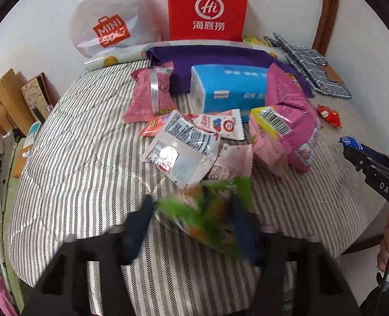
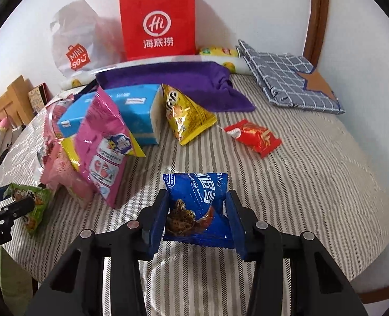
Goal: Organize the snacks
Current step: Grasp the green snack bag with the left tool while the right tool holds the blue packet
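Observation:
A green snack packet [image 1: 207, 218], blurred, sits between the dark blue pads of my left gripper [image 1: 194, 221], which is shut on it just above the striped bed cover [image 1: 84, 158]. The right wrist view shows the same packet [image 2: 36, 205] at the far left, in the left gripper [image 2: 10, 202]. My right gripper [image 2: 197, 197] is shut on a blue chocolate chip cookie packet [image 2: 198, 205], with the pads pressing its two sides. In the left wrist view that gripper [image 1: 352, 152] enters from the right edge with the blue packet [image 1: 350, 141] at its tip.
A pile of pink and white packets [image 1: 183, 139] lies ahead beside a blue tissue pack [image 1: 226, 89]. A yellow chip bag [image 2: 186, 115] and a red packet [image 2: 254, 137] lie apart. A red paper bag [image 1: 207, 8] and a white plastic bag [image 1: 107, 21] stand at the wall.

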`<act>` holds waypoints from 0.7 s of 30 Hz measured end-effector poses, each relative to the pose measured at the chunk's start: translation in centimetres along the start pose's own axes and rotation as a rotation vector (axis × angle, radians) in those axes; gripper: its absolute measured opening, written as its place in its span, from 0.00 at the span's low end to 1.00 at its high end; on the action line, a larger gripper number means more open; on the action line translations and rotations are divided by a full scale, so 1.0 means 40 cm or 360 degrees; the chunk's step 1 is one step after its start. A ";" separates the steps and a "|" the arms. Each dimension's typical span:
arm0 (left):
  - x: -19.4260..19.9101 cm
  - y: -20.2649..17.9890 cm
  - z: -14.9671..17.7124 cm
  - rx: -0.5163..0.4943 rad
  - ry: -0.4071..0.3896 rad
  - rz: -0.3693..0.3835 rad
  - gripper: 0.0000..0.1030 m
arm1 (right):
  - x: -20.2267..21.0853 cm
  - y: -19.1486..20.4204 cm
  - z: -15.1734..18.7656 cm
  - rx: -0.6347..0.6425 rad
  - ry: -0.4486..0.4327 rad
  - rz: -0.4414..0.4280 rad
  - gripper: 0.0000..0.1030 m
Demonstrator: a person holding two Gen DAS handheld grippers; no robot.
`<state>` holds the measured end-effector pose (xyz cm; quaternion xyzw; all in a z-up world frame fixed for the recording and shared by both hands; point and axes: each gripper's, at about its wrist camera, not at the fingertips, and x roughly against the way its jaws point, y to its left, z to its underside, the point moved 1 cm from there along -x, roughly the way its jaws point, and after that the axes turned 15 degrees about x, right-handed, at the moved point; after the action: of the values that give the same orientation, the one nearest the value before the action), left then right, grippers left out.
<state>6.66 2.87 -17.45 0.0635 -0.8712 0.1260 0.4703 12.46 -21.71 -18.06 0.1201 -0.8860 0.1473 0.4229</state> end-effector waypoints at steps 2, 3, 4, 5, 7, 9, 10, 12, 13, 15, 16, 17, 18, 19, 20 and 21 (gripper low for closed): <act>0.016 0.005 -0.007 0.0028 0.0003 0.0038 0.42 | 0.015 -0.002 -0.007 -0.0006 -0.0014 -0.0005 0.43; 0.022 0.005 -0.009 0.0028 0.0000 0.0052 0.38 | 0.021 -0.003 -0.009 -0.0012 -0.0022 -0.0009 0.43; 0.026 0.006 -0.013 0.0030 -0.0004 0.0059 0.37 | 0.028 -0.003 -0.014 -0.0017 -0.0033 -0.0017 0.43; 0.032 0.008 -0.017 0.0037 -0.0009 0.0069 0.35 | 0.034 -0.002 -0.020 -0.0017 -0.0041 -0.0025 0.43; 0.038 0.013 -0.021 0.0052 -0.0006 0.0088 0.34 | 0.042 0.002 -0.027 -0.0012 -0.0049 -0.0030 0.43; 0.035 0.016 -0.023 0.0059 0.0010 0.0110 0.34 | 0.049 0.011 -0.034 0.0005 -0.0054 -0.0032 0.43; 0.032 0.018 -0.022 0.0063 0.0018 0.0120 0.34 | 0.053 0.016 -0.036 0.0013 -0.0059 -0.0033 0.43; 0.020 0.021 -0.017 0.0079 0.0038 0.0119 0.36 | 0.056 0.024 -0.037 0.0020 -0.0068 -0.0039 0.43; 0.013 0.022 -0.015 0.0084 0.0049 0.0118 0.37 | 0.055 0.027 -0.036 0.0021 -0.0068 -0.0046 0.43; 0.003 0.023 -0.010 0.0089 0.0057 0.0112 0.45 | 0.051 0.031 -0.033 0.0018 -0.0059 -0.0074 0.43; -0.003 0.022 -0.007 0.0079 0.0062 0.0092 0.48 | 0.048 0.033 -0.031 0.0012 -0.0053 -0.0107 0.43; -0.010 0.021 -0.007 0.0074 0.0072 0.0076 0.53 | 0.047 0.034 -0.030 0.0006 -0.0050 -0.0129 0.43; -0.016 0.020 -0.006 0.0071 0.0084 0.0068 0.55 | 0.047 0.035 -0.030 0.0004 -0.0051 -0.0138 0.43; -0.022 0.019 -0.005 0.0069 0.0095 0.0065 0.55 | 0.048 0.035 -0.031 0.0003 -0.0055 -0.0139 0.43; -0.026 0.019 -0.004 0.0071 0.0101 0.0071 0.55 | 0.050 0.034 -0.032 0.0000 -0.0058 -0.0139 0.43; -0.028 0.018 -0.003 0.0073 0.0099 0.0077 0.54 | 0.053 0.034 -0.032 -0.0006 -0.0061 -0.0144 0.43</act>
<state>7.20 3.59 -18.47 0.0492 -0.8542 0.1593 0.4924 11.63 -20.17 -15.86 0.1621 -0.8878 0.1242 0.4124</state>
